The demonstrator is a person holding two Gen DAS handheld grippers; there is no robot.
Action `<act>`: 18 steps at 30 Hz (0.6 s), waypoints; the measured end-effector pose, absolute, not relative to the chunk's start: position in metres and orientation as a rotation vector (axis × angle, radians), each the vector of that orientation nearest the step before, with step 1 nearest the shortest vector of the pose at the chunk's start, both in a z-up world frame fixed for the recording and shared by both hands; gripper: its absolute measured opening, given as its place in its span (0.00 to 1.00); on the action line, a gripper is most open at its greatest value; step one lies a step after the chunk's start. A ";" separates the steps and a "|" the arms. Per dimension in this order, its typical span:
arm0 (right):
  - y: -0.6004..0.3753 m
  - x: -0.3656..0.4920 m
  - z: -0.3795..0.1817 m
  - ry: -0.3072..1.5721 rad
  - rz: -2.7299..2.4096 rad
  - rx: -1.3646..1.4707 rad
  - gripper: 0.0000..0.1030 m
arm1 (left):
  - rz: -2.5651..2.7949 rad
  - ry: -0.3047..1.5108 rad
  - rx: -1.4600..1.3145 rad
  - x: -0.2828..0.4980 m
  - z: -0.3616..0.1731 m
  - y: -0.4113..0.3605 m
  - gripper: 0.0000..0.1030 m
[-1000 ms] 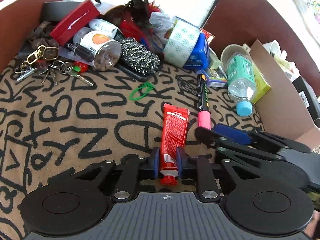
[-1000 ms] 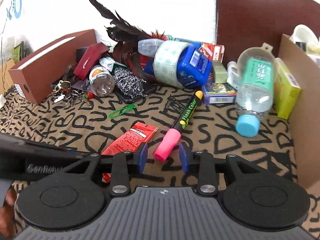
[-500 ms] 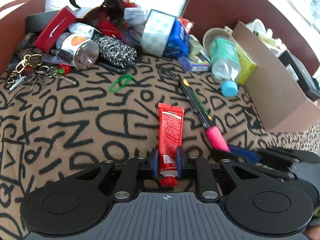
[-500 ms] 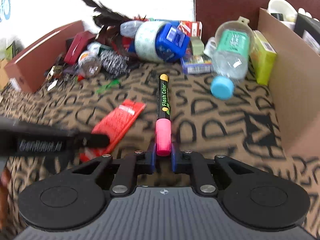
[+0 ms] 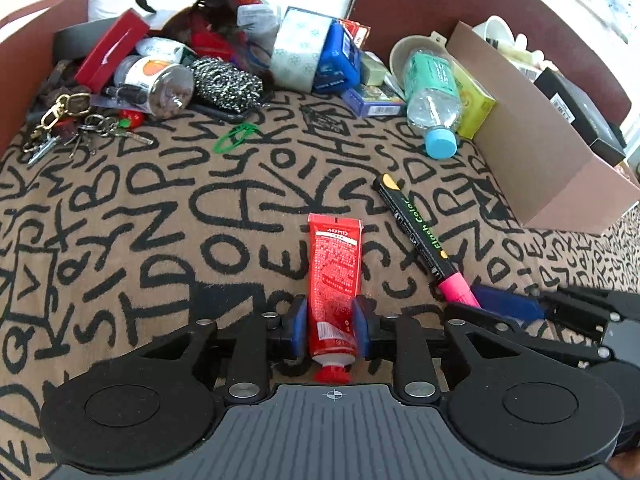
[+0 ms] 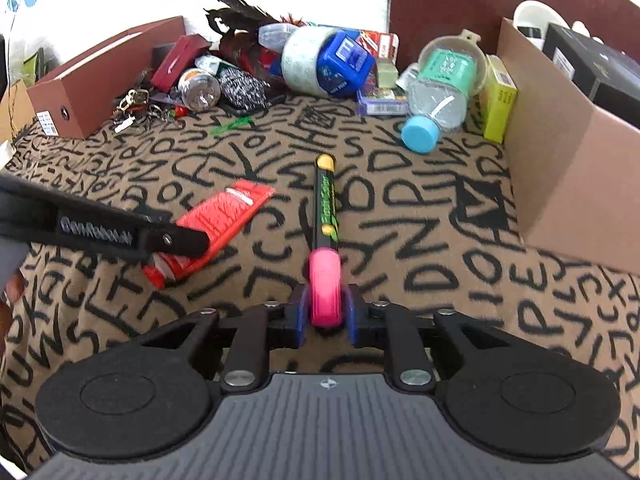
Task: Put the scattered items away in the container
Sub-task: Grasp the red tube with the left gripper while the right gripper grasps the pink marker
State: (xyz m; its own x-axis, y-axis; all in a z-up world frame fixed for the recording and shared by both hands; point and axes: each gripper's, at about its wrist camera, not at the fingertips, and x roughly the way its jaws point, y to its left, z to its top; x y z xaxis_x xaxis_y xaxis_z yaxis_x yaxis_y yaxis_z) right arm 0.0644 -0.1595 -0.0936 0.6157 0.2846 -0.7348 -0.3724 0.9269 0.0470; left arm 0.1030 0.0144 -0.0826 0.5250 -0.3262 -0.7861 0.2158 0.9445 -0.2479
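Now mid-pickup: left claw (image 5: 330, 320) clamped on red tube (image 5: 335, 276) near its cap; right claw (image 6: 326, 312) clamped on marker (image 6: 326, 220) at pink cap. Both lie low over lettered cloth (image 5: 160, 220), long axes pointing away from claws. Next: lift, carry to cardboard box (image 6: 560, 152).

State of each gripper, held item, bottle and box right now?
left gripper: shut on the red tube
red tube: gripped near its cap
right gripper: shut on the marker
marker: capped, gripped at its pink cap
water bottle: capped, lying down
cardboard box: open
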 end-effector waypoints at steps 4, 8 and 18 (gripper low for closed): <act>-0.154 0.075 -0.094 0.815 0.378 -0.121 0.36 | -0.328 0.963 -0.121 0.109 -0.083 0.010 0.45; -0.150 0.084 -0.095 0.816 0.374 -0.119 0.36 | -0.317 0.959 -0.083 0.112 -0.083 0.005 0.35; -0.141 0.096 -0.099 0.825 0.381 -0.134 0.36 | -0.308 0.950 -0.070 0.116 -0.084 0.002 0.34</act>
